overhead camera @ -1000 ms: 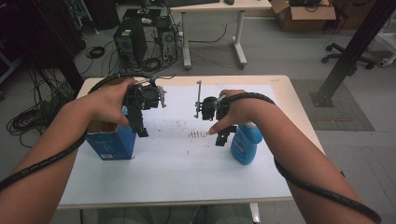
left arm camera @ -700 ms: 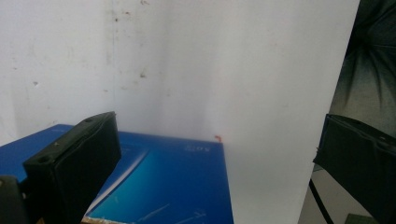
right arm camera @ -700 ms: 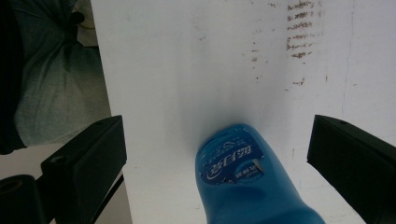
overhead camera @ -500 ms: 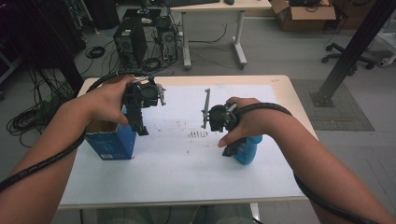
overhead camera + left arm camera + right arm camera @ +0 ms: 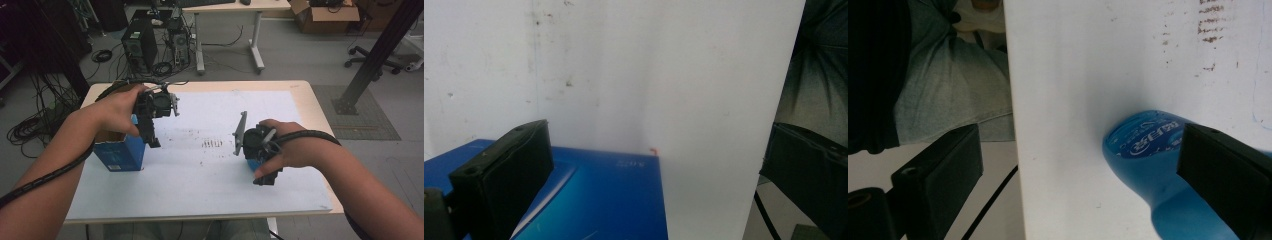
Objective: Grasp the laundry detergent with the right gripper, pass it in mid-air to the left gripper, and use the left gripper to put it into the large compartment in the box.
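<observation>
Hands steer two claws over a white surface (image 5: 200, 180): the right claw (image 5: 1083, 165), jaws spread wide, straddles a blue plastic bottle (image 5: 1153, 160) lying near the front edge, apparently lined up to grasp it. Farther back, the left claw (image 5: 649, 170), also wide open, hovers above an open blue cardboard box (image 5: 120, 152), seemingly poised over it.

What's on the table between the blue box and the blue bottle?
High view: just the white mat with brown smudge marks between blue box and blue bottle; no objects.

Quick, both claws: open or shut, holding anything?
Left claw: open, over the blue box, holding nothing.
Right claw: open, around the blue bottle, not clamped.
</observation>
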The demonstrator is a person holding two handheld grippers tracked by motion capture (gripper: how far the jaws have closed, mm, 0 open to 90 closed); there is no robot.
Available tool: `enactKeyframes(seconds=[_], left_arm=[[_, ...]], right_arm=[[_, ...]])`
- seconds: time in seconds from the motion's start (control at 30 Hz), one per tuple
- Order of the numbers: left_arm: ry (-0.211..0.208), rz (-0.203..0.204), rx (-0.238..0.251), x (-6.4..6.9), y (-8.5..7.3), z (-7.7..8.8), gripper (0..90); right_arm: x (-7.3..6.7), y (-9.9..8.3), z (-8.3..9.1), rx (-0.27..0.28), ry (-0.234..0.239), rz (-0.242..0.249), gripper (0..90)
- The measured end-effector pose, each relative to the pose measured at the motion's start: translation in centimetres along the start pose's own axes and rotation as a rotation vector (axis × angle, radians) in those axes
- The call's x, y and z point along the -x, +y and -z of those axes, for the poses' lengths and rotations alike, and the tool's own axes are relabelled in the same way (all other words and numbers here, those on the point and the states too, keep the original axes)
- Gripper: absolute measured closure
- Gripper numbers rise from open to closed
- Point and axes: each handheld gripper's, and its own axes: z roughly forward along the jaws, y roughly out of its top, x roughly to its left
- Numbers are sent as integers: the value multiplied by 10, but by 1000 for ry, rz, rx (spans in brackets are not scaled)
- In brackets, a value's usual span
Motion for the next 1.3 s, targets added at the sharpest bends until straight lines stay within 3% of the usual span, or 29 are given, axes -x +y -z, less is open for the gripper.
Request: enactKeyframes(seconds=[0.2, 0.57, 0.73, 0.93, 1.3], left_arm=[[3, 0, 5, 0, 2, 3, 2], [14, -12, 11, 2, 9, 7, 2], [9, -12, 5, 1, 11, 7, 2], [11, -17, 4, 0, 12, 5, 2], [9, -20, -3, 1, 13, 6, 2]], right_arm=[[-11, -26, 7, 55, -17, -45, 45], [-18, -67, 11, 91, -27, -145, 43], [-20, -84, 3, 97, -27, -197, 44], [-18, -104, -14, 160, -42, -277, 42], [-15, -124, -37, 257, -79, -351, 43]])
